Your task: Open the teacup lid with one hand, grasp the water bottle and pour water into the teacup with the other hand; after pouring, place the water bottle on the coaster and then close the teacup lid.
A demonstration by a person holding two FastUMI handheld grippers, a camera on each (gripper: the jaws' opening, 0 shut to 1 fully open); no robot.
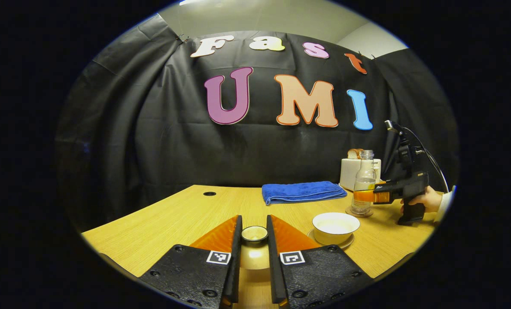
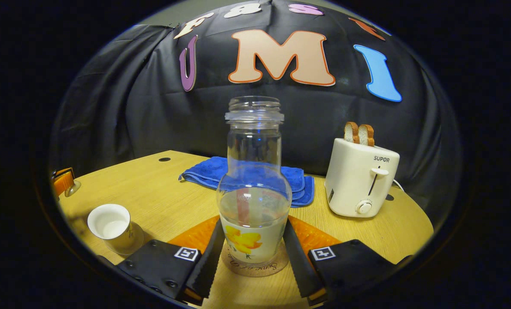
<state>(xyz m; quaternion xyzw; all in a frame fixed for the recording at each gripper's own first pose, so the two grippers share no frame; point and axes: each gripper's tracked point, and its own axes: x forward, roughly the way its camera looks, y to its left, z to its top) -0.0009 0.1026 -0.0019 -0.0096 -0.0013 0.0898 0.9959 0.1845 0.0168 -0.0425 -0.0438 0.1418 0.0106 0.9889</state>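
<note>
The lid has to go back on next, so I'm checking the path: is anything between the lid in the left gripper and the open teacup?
Nothing visible. The left gripper holds the lid; the open teacup sits just to its right on bare table. The water bottle stands farther back on its coaster.

Dim overhead booth light, sharp centres, fisheye bending at edges.
</note>
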